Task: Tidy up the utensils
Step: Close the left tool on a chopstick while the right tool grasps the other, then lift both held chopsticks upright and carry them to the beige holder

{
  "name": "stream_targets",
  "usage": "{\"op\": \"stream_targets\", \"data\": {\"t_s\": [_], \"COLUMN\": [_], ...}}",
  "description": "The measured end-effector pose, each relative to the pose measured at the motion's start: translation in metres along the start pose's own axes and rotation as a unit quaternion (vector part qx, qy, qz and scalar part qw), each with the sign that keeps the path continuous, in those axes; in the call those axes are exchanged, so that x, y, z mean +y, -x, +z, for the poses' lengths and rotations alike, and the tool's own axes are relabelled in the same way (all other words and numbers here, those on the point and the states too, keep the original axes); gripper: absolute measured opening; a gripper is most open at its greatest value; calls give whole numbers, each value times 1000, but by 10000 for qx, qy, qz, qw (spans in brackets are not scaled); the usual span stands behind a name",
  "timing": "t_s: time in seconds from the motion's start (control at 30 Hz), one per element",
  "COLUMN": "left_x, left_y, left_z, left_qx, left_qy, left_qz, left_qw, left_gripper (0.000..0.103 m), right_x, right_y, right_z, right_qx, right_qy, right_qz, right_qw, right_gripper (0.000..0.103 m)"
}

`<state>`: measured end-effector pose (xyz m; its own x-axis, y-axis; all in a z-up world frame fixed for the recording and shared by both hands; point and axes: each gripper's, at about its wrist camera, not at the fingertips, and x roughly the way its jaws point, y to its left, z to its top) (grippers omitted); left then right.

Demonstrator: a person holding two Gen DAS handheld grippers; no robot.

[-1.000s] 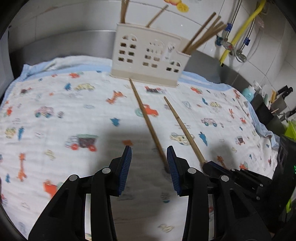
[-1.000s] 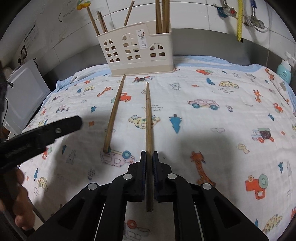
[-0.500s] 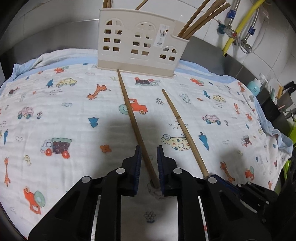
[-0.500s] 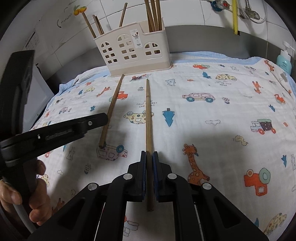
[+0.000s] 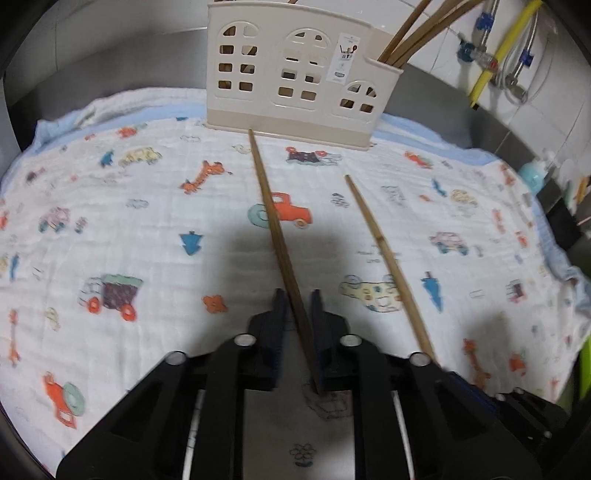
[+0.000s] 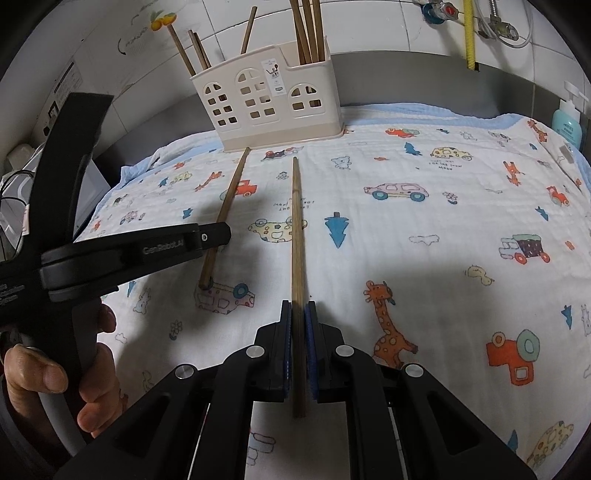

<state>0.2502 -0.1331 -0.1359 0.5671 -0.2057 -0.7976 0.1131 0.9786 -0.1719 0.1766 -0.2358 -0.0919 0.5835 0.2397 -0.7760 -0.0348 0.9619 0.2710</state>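
Two wooden chopsticks lie on a cartoon-print cloth, each pointing toward the cream house-shaped utensil holder at twelve o'clock, and each is taken near its thick end, presumably so that the thin end can be tipped into the holder; the right gripper has its blue pads closed flat on the right chopstick, whose butt sticks out behind the jaws toward six o'clock, leaving most of the length free in front; the left gripper has drawn nearly shut around the left chopstick, which runs between its pads with its tip touching the holder's base at about eleven o'clock; whether both pads already press on it is hard to tell, since a sliver of gap seems to show on one side; the person's hand grips the handle at eight o'clock in the right view; other chopsticks already stand upright in the holder's compartments, so these two look like the last ones left on the cloth.
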Motion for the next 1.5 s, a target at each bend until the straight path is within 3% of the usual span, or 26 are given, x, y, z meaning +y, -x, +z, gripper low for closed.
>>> {"op": "stream_targets", "data": {"t_s": [0.33, 0.77, 1.13, 1.3, 1.5], "left_x": [19, 40, 31, 33, 34], "left_y": [17, 83, 132, 146, 152], "left_z": [2, 9, 20, 30, 40], "left_qx": [-21, -1006, -1723, -1730, -1666], "left_qy": [-169, -457, -1050, -1121, -1339], "left_qz": [-93, -300, -623, -706, -670], "left_qw": [9998, 9934, 9775, 9760, 9746], "left_gripper": [5, 5, 5, 5, 5], "right_x": [4, 12, 33, 44, 60], "right_y": [2, 15, 97, 115, 123], "right_z": [-5, -4, 67, 101, 135], "right_qx": [3, -228, -1322, -1453, -1532], "right_qy": [103, 262, 655, 806, 1170], "right_qz": [-100, -336, 27, 341, 321], "right_qw": [9999, 9988, 9891, 9855, 9807], "right_gripper": [9, 7, 7, 7, 7]}}
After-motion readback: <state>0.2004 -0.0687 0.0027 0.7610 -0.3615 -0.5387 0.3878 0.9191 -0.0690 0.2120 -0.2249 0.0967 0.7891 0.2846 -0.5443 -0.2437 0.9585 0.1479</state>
